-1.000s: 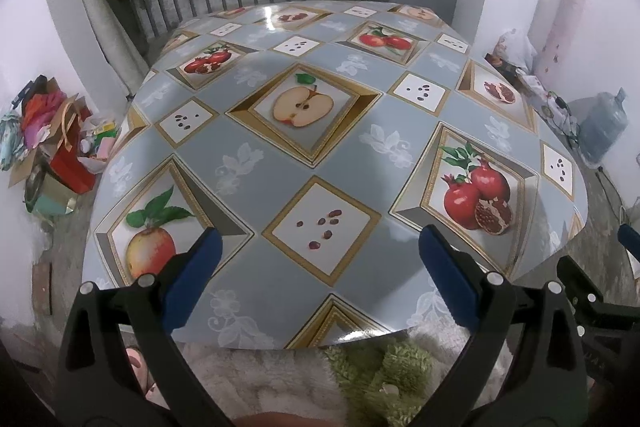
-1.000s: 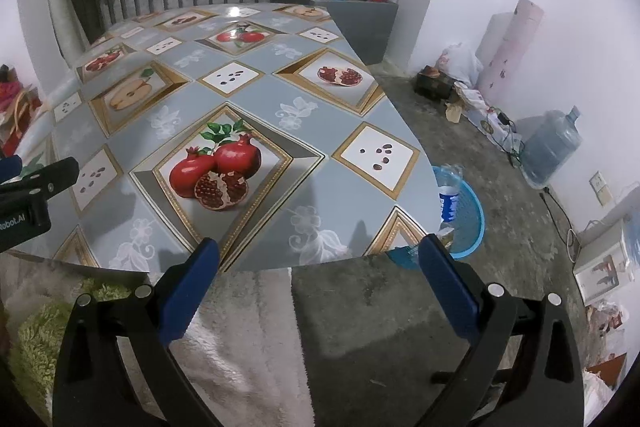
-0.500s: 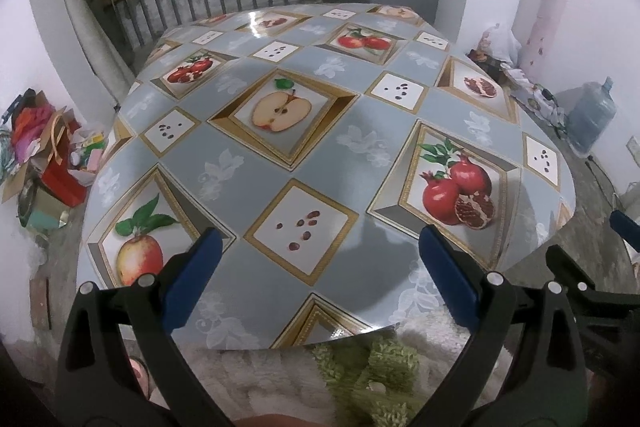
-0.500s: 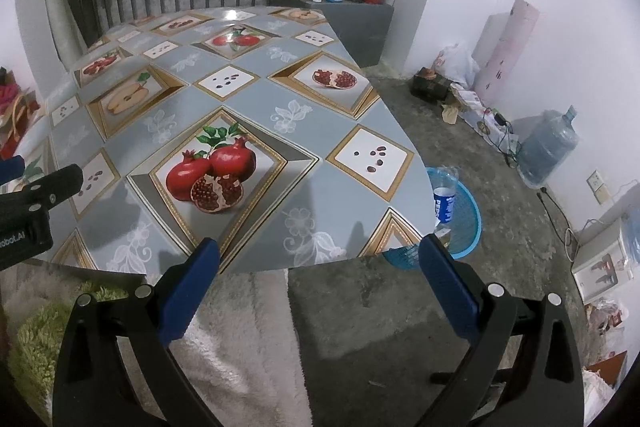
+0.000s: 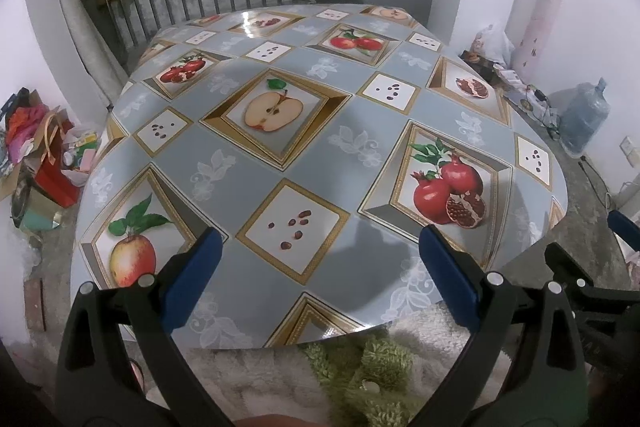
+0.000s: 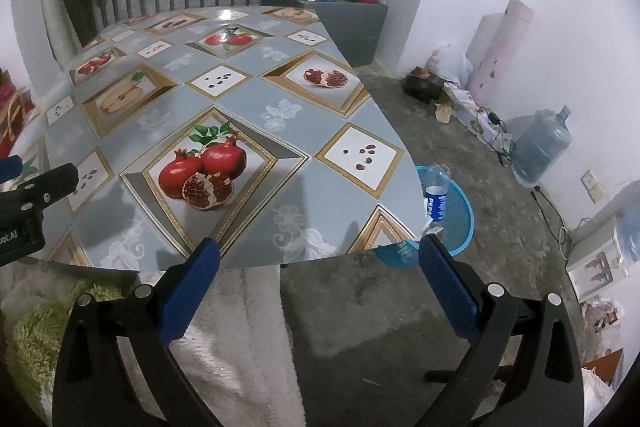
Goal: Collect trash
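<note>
Left gripper (image 5: 320,259): hung over the near edge of the table, jaws spread wide with nothing between the blue pads (image 5: 192,279); the printed cloth showed through the gap.

Right gripper (image 6: 318,269): sat off the table's near right corner, jaws spread wide and empty, looking across bare floor and the table edge.

Table (image 5: 224,155): covered by a grey-blue cloth printed with apples, pomegranates and seed squares; no loose item was visible on its top in either view.

Plastic bottle (image 6: 436,195): the task's thing; a crushed clear bottle with a blue label, standing in the blue basket on the floor, just beyond the table's right edge, far of the right gripper's right pad.

Blue basket (image 6: 464,215): round, mesh-like, on the concrete floor to the right of the table, partly hidden by the table edge.

Water jug (image 6: 540,147): large and bluish, by the right wall, well apart from the basket.

Clutter pile (image 5: 36,147): bags and a red box on the floor at the far left of the table.

Rug (image 6: 240,339): pale and shaggy, under the near edge of the table, with a green shaggy patch (image 5: 360,367) beside it.

Side cabinet (image 6: 352,23): grey, beyond the table's far end, with bottles on top.
</note>
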A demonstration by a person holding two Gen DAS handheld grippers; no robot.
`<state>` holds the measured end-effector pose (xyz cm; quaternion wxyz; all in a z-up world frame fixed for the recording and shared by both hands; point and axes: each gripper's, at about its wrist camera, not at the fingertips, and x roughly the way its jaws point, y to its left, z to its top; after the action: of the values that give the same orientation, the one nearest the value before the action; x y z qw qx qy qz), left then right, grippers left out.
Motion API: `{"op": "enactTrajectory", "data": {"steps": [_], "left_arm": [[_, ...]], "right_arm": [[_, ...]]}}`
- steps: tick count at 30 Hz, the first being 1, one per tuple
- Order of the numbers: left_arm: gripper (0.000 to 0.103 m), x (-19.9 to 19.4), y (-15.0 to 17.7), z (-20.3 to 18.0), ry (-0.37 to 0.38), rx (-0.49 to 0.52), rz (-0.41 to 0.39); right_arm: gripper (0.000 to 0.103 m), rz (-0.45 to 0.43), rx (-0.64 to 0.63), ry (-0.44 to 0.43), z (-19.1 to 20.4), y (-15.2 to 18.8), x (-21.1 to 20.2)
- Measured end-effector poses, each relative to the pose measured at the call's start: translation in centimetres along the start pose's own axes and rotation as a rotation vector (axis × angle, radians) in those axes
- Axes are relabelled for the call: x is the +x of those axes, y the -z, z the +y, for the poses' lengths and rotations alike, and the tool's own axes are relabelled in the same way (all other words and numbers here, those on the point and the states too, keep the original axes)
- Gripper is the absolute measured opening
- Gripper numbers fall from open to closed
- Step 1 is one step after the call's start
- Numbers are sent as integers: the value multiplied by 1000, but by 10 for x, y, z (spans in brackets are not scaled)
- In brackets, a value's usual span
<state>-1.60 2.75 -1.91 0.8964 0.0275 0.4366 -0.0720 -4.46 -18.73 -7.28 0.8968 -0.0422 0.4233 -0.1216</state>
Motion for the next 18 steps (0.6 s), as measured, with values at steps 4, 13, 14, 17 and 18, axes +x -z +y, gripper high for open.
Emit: {"op": "enactTrajectory", "data": {"steps": [4, 13, 14, 17, 18], "left_arm": [[94, 0, 0, 0, -1, 0, -1], [94, 0, 0, 0, -2, -1, 0], [94, 0, 0, 0, -2, 0, 0], [94, 0, 0, 0, -2, 0, 0], [94, 0, 0, 0, -1, -1, 0]], "right_arm": [[97, 1, 5, 1, -1, 0, 0], [97, -2, 2, 1, -1, 0, 0], [97, -2, 1, 2, -1, 0, 0], [97, -1, 3, 1, 0, 0, 0], [97, -1, 3, 2, -1, 0, 0]]}}
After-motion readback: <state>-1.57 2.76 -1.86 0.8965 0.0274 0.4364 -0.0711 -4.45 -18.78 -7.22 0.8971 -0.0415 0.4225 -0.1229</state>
